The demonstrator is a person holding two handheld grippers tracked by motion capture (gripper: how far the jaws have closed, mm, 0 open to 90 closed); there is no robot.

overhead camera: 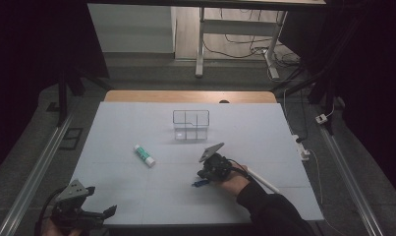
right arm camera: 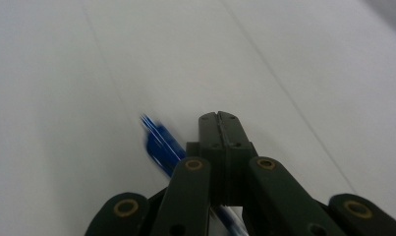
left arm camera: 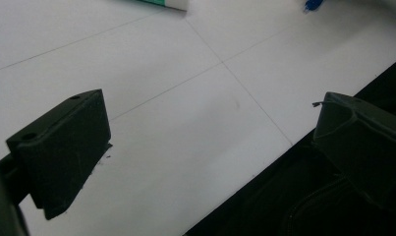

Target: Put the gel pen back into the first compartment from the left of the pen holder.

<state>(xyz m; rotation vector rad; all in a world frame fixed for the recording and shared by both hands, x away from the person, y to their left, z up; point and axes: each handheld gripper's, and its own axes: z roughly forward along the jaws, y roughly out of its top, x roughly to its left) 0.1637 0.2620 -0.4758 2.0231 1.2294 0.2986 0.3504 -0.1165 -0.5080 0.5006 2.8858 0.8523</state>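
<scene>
A pen with a blue cap [overhead camera: 200, 183] and a white barrel [overhead camera: 264, 182] lies on the white table [overhead camera: 131, 123], right of the middle. My right gripper [overhead camera: 202, 175] hovers low over it with a hand around its body. In the right gripper view its jaws [right arm camera: 218, 119] are pressed flat together, and the blurred blue pen [right arm camera: 161, 145] runs beside and under them, not between them. My left gripper [overhead camera: 101, 200] rests at the table's near left corner. Its fingers [left arm camera: 63, 147] stand wide apart over bare table. A white glue stick with a green band [overhead camera: 144, 155] lies left of the middle.
A clear plastic organiser with compartments [overhead camera: 191, 125] stands upright behind the centre. The table's front edge [left arm camera: 264, 162] runs just under my left gripper, with darkness beyond. Metal rails flank the table, and a desk frame with cables stands behind it.
</scene>
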